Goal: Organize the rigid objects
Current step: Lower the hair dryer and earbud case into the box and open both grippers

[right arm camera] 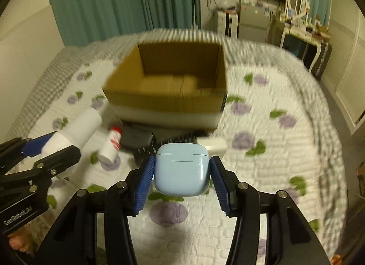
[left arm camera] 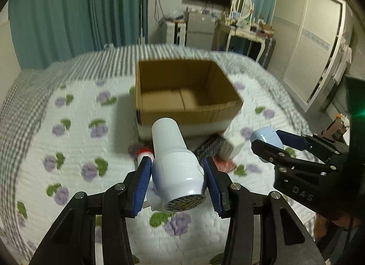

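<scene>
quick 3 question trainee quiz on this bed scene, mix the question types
1. True or false: the cardboard box already holds several items.
2. Multiple choice: what is the right gripper shut on? A) a red-capped bottle B) a pale blue case C) a black comb
3. Short answer: what does the left gripper hold, and where does the small red-and-white bottle lie?

Key
1. False: the box looks empty inside.
2. B: the pale blue case sits between its blue pads.
3. A white hair dryer, gripped around its body; the bottle lies on the floral quilt in front of the box, beside dark items.
</scene>
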